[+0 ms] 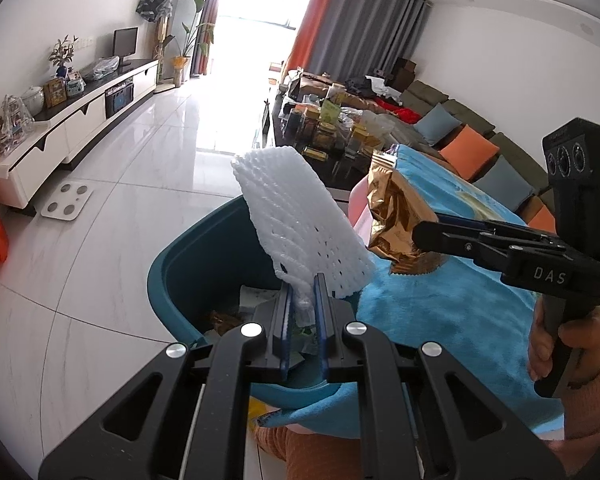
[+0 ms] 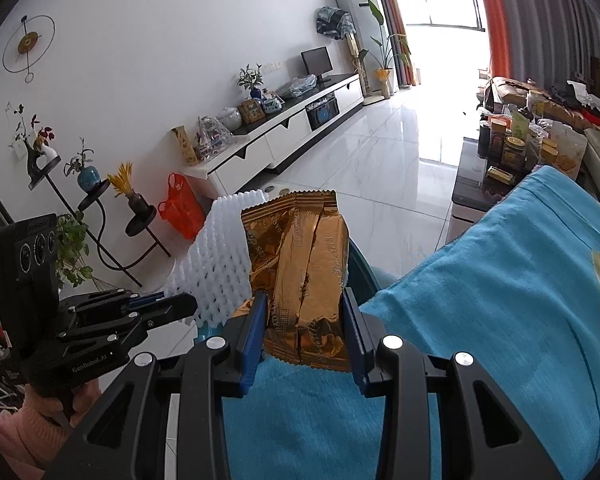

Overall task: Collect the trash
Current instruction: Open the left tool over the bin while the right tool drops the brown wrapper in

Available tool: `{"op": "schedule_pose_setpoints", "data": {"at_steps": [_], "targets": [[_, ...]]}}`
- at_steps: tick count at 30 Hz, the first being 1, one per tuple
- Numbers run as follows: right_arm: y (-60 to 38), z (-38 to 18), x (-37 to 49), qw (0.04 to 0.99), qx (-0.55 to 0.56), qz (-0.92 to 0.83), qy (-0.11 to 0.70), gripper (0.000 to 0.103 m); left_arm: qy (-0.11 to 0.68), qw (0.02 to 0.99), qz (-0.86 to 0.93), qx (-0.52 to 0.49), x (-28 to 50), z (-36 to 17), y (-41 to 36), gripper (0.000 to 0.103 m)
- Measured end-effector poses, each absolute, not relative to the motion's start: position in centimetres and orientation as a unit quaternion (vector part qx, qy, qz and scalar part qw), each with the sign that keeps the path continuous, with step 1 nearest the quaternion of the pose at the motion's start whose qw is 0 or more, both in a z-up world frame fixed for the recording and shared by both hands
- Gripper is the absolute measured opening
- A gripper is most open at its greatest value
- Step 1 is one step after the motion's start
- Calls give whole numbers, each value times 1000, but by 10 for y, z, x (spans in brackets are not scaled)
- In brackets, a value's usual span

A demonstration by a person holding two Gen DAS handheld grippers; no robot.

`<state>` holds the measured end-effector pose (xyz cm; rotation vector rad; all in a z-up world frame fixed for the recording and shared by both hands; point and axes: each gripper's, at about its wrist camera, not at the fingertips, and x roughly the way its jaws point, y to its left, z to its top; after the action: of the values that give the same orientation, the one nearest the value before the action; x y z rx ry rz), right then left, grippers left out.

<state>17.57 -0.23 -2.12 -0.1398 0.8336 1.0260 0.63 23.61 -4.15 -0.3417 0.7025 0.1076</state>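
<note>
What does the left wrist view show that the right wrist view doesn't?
Only the left wrist view: the teal bin's inside, with scraps lying in it, and a white scale on the floor. Only the right wrist view: the wall clock and plant stand. Both: the white foam net in the left tongs, the gold wrapper in the right tongs, and the blue cloth.

Left gripper (image 1: 303, 294), right gripper (image 2: 305, 312): black linkage frames, silver screws, blue pads, white lettering; pink knit sleeve (image 2: 18, 424).

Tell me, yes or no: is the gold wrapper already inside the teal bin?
No: the right gripper is clamped on the gold wrapper, holding it up above the blue towel, beside the teal bin.
</note>
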Motion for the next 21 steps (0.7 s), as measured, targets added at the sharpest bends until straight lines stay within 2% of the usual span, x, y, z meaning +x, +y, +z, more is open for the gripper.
{"op": "schedule_pose_setpoints", "data": {"at_steps": [10,13,15,16,21], "targets": [[27,-35,183,779,-91,470,405,38,363,911,71,-180,28,-62,241,12],[38,-39,184,776,-94,469,410,42,370,907,72,-185,37,-71,243,21],[42,-42,186,776,-94,467,415,46,374,905,79,-185,43,-77,243,32],[42,-43,186,775,-90,466,417,50,376,904,81,-189,46,-80,244,34],[31,-40,185,778,-76,469,412,50,376,901,90,-197,48,-87,247,40]]}}
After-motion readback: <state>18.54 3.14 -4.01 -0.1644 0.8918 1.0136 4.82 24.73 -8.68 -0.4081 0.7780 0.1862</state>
